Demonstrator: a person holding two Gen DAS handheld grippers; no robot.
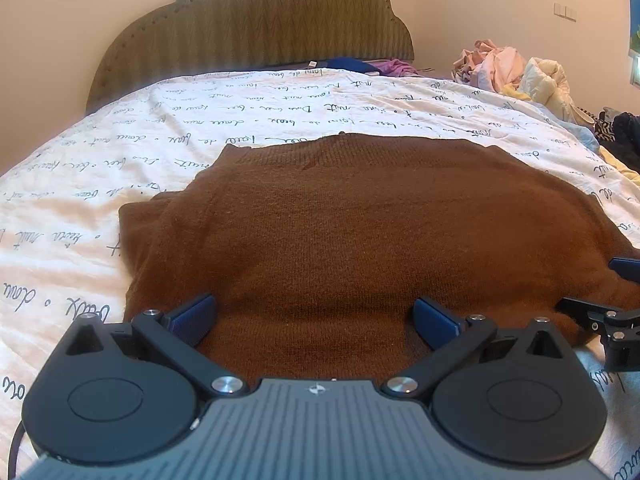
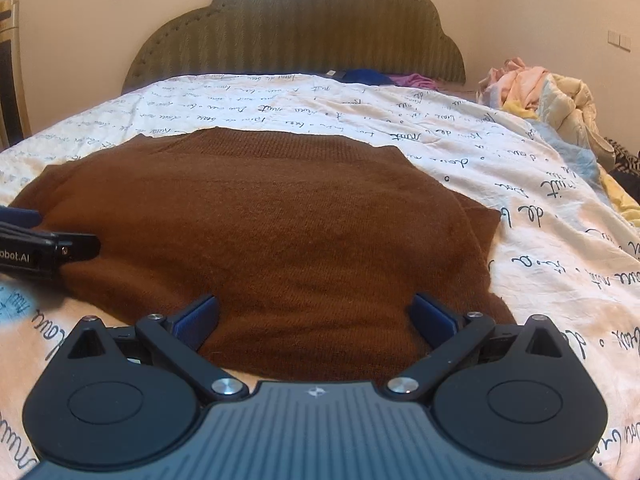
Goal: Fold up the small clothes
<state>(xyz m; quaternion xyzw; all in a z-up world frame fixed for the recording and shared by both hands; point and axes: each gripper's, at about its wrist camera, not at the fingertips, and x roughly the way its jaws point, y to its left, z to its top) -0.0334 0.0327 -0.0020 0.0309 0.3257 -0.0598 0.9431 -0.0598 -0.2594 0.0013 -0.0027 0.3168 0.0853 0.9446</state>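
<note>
A brown knitted sweater lies flat on the bed, sleeves folded in; it also shows in the right wrist view. My left gripper is open, its blue pads wide apart over the sweater's near hem, left part. My right gripper is open, its pads wide apart over the near hem, right part. The right gripper's fingers show at the right edge of the left wrist view. The left gripper's fingers show at the left edge of the right wrist view.
The bed has a white cover with black handwriting and a green padded headboard. A heap of pale clothes lies at the far right of the bed. Blue and purple clothes lie by the headboard. Dark items sit at the right edge.
</note>
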